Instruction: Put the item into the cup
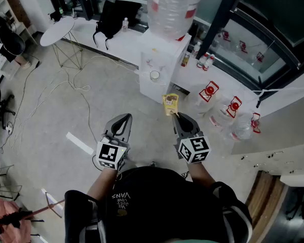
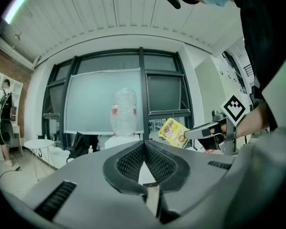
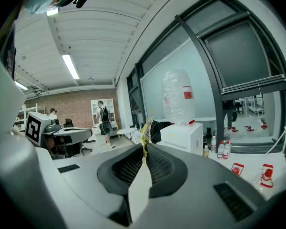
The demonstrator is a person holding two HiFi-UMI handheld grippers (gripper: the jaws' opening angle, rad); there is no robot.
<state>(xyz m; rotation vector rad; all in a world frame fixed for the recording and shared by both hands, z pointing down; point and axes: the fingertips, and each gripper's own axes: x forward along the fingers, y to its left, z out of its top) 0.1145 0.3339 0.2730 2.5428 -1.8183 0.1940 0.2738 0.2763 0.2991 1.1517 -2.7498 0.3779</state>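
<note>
Held in mid-air before the person, a yellow sachet (image 1: pixel 170 104) is pinched by its near edge in the closed fingers (image 3: pixel 163 168) of the right gripper (image 1: pixel 176 115). The left gripper (image 1: pixel 124 118), just to its left, has its fingers pressed together on nothing. The sachet looks light, thin and floppy, probably slick, and safest gripped along a sealed edge. Its long axis appears to run from the fingertips toward the far cup (image 1: pixel 154 75) on the water dispenser (image 1: pixel 164 54).
</note>
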